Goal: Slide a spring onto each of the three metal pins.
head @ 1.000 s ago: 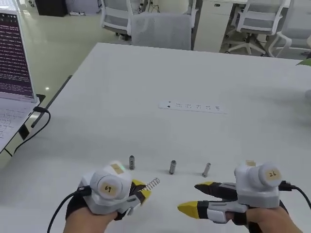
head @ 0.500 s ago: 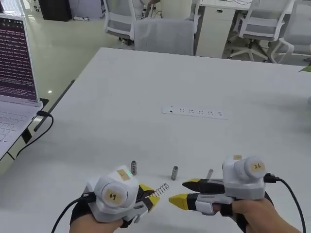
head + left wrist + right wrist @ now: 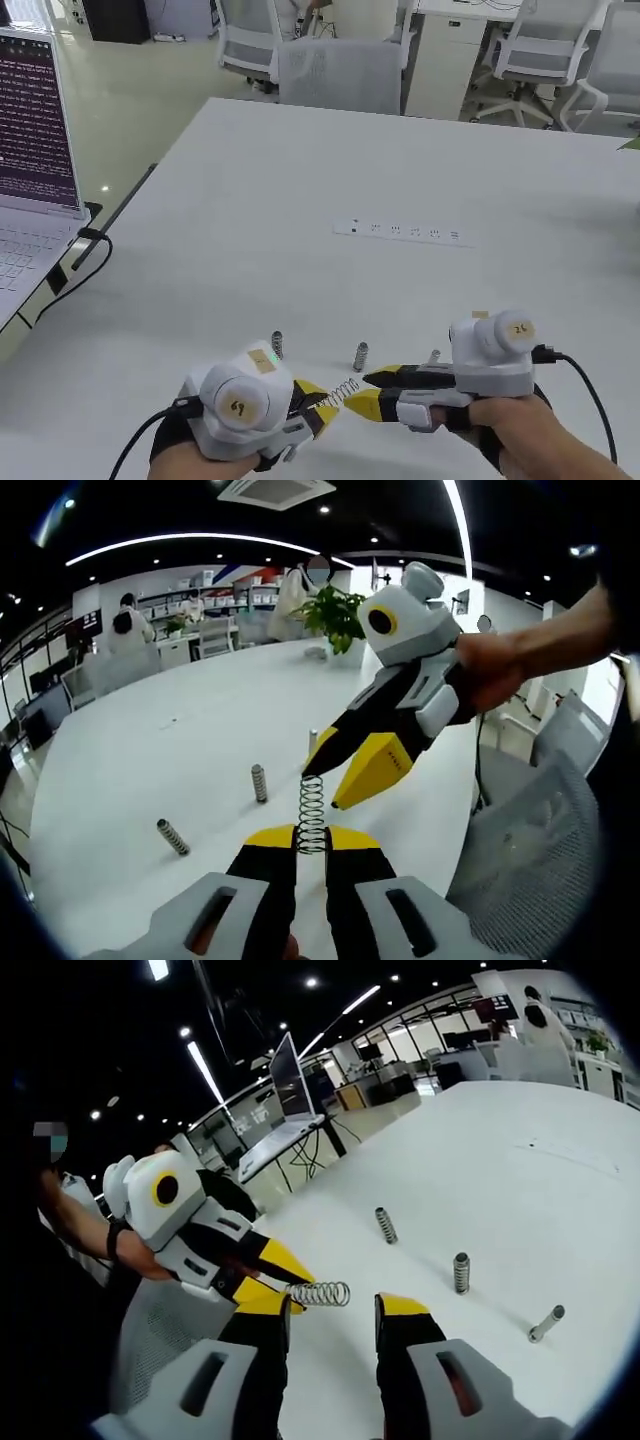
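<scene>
My left gripper is shut on one end of a loose coil spring, which sticks out past the yellow tips. My right gripper is open, and the spring's free end lies at the gap between its jaws, not gripped. Three short metal pins stand in a row on the white table beyond the grippers. The left pin and the middle pin each carry a spring. The right pin is smooth and leans.
A white power strip lies farther back on the table. An open laptop stands at the left, with a black cable hanging by the edge. Office chairs line the far side.
My right gripper has moved left, up to the spring's free end. My left gripper has shifted a little right with the spring. The pins have stayed put.
</scene>
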The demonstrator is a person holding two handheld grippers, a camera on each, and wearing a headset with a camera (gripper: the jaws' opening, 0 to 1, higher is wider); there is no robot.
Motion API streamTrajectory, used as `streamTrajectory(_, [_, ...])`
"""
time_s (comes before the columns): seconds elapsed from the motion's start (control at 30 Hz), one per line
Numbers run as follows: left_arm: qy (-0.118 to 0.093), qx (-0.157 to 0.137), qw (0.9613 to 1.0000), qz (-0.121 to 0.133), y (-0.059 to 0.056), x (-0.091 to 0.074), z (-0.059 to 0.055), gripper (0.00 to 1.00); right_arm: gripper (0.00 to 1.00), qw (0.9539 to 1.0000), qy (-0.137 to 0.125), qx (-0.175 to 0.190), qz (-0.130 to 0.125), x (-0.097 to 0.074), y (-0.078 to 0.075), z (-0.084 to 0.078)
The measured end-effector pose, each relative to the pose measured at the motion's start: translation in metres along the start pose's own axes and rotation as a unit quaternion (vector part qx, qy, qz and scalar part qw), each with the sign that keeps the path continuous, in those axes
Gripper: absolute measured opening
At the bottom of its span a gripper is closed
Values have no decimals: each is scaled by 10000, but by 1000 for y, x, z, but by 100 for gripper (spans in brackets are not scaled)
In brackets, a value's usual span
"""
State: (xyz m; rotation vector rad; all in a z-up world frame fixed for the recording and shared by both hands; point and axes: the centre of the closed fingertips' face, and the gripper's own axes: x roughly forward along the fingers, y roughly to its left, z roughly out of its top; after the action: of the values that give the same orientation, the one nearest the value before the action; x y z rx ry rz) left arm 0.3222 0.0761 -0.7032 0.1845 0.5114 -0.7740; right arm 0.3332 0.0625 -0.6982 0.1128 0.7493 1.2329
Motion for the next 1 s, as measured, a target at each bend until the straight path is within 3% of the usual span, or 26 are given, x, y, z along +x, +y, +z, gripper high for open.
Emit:
streamTrajectory(0.43, [-43,77,9999,-71,-2,0,4,2,25,9992,60,283,262,7,5,-2])
streamTrajectory(1.0, [-72,145,9997,-188,-5,1,7,2,17,9988,-43,368,328,3,7,1])
